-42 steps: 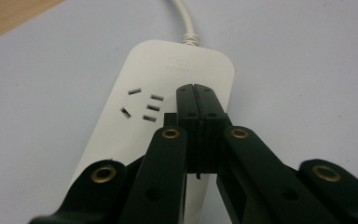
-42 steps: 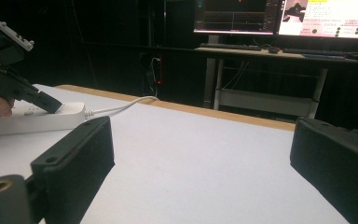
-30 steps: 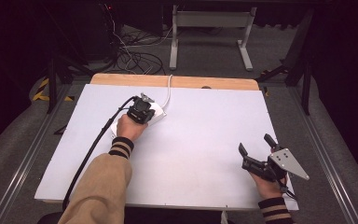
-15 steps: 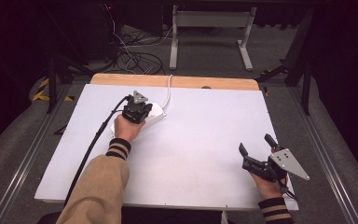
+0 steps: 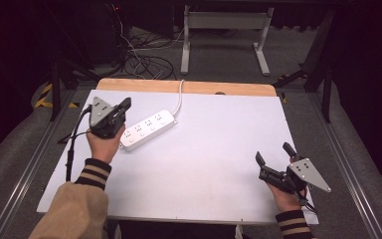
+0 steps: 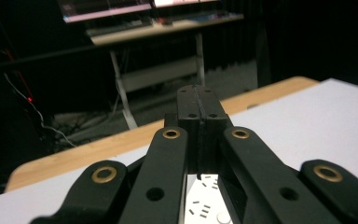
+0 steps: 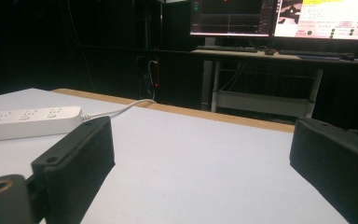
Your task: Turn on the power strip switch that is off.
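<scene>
- The long white plastic power strip (image 5: 146, 129) lies flat and slanted on the white-topped table (image 5: 214, 164), toward its far left part. Its white cord (image 5: 180, 92) runs off over the table's far wooden edge.
- A second ago the left hand-held gripper (image 5: 124, 105) sat over the middle of the strip. It has since drawn off toward the table's left and risen, and now sits at the strip's near left end.
- Its jaws are pressed together with nothing between them, as the left gripper view shows plainly: the two black pads (image 6: 200, 116) meet in a thin seam, and part of the strip's socket face (image 6: 205, 205) shows below them.
- The strip has swung since then, from lying under that hand to slanting across the table with all of its sockets in the open.
- I judge from this that the left hand has just nudged or set the strip and let it be; nothing holds it now.
- The right hand-held gripper (image 5: 273, 159) rests near the table's near right corner, in the same place as before, well apart from the strip. Its jaws stand wide apart and empty.
- Any plugging or further placing looks yet to come.
</scene>
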The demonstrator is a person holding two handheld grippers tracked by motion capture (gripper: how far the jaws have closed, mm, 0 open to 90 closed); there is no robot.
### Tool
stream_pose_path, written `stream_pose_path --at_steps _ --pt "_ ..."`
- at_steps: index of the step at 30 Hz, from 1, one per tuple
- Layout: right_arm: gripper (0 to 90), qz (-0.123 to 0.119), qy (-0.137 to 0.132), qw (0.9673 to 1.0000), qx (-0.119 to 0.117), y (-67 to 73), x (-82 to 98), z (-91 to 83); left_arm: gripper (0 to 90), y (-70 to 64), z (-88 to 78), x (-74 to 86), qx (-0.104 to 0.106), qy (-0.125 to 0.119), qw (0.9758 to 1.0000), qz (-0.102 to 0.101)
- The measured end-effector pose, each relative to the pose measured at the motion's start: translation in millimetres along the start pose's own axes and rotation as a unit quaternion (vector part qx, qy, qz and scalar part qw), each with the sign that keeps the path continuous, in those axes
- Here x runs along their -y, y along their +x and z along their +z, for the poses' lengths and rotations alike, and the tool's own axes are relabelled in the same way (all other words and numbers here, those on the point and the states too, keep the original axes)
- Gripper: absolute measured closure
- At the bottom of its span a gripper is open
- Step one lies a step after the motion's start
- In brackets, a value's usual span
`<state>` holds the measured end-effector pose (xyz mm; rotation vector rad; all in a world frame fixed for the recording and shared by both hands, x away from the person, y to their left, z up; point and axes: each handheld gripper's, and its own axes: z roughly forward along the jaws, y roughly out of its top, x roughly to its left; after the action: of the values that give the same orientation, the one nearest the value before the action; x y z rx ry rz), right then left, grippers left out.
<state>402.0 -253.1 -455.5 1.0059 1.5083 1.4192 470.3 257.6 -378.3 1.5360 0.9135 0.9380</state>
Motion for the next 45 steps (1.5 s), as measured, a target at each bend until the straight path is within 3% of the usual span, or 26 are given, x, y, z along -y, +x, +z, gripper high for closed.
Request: stream_pose_path --at_steps 5,7,10,15,34,41,43,45 --pt "6.7 -0.001 -0.002 1.0 0.002 -0.8 -0.2 1.6 90.0 8.8 -48.8 27.4 -0.047 -0.034 0.9982 -0.016" --pt "6.7 -0.001 -0.003 1.0 0.003 -0.8 -0.2 1.6 90.0 13.4 -57.6 40.0 -0.056 -0.033 0.9978 -0.014" --pt "6.7 0.001 -0.006 1.0 0.002 -0.2 -1.1 2.7 90.0 20.8 -61.7 41.4 -0.068 -0.043 0.996 -0.037" --pt "6.8 -0.001 -0.008 1.0 0.003 -0.3 -2.0 4.4 90.0 17.7 -62.0 50.5 -0.076 -0.029 0.996 -0.038" --pt "6.8 -0.003 -0.012 0.9999 0.006 -0.3 -2.7 1.9 89.7 14.4 -59.0 53.1 -0.089 -0.028 0.9954 -0.023" --pt "6.8 -0.002 -0.011 0.9999 0.006 0.2 -2.6 2.1 44.6 13.3 -54.3 54.1 -0.092 -0.038 0.9948 -0.024" --pt "6.8 -0.001 -0.011 0.9999 0.006 0.0 -2.8 2.0 25.1 14.4 -53.0 53.5 -0.087 -0.033 0.9952 -0.03" --pt "6.8 -0.003 -0.012 0.9999 0.006 -0.3 -2.9 1.9 17.2 15.1 -52.7 53.3 -0.088 -0.033 0.9948 -0.038"
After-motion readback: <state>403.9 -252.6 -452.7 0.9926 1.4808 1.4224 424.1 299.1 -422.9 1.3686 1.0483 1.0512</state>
